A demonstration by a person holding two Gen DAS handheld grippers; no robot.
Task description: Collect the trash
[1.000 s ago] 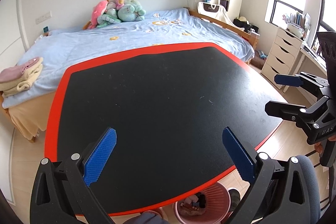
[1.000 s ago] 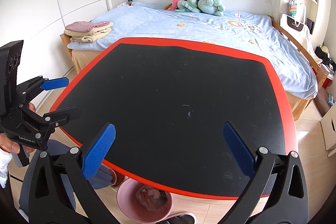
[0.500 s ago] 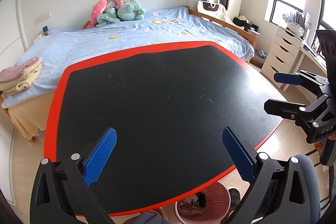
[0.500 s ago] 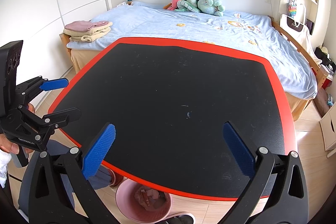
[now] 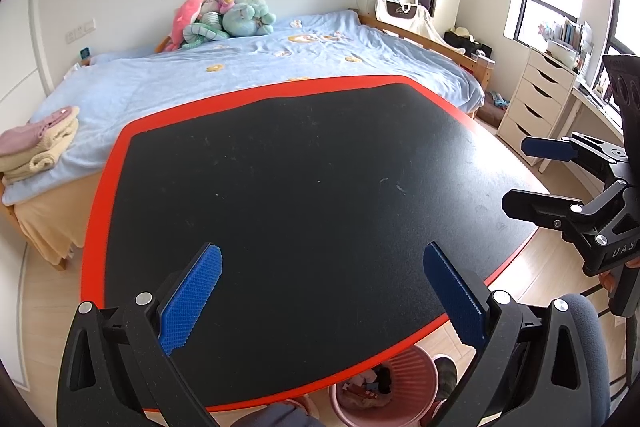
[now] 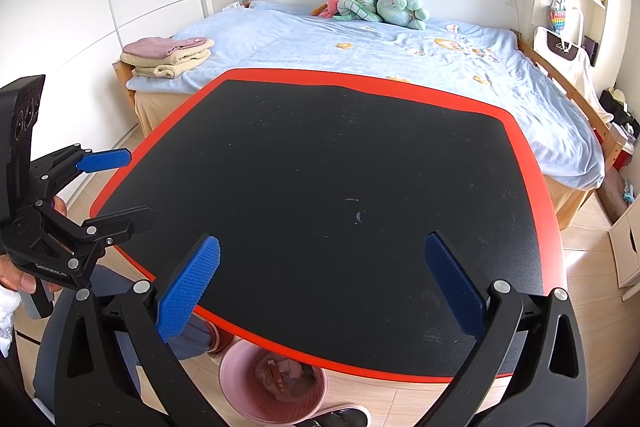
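Note:
A black table with a red rim (image 5: 120, 163) (image 6: 532, 163) fills both views; no trash shows on its top. A pink bin (image 6: 240, 383) with scraps inside stands on the floor under the near edge, also in the left wrist view (image 5: 416, 367). My left gripper (image 5: 322, 291) is open and empty above the table's near edge; it also shows in the right wrist view (image 6: 116, 187). My right gripper (image 6: 322, 287) is open and empty above the near edge; it also shows in the left wrist view (image 5: 532, 175).
A bed with a blue cover (image 5: 248, 79) lies behind the table, with plush toys (image 5: 224, 19) and folded towels (image 6: 168, 57) on it. A white drawer unit (image 5: 536, 103) stands at the right. My legs and shoes (image 6: 200, 335) are beside the bin.
Both grippers have stayed open and almost still; the views shift only slightly.

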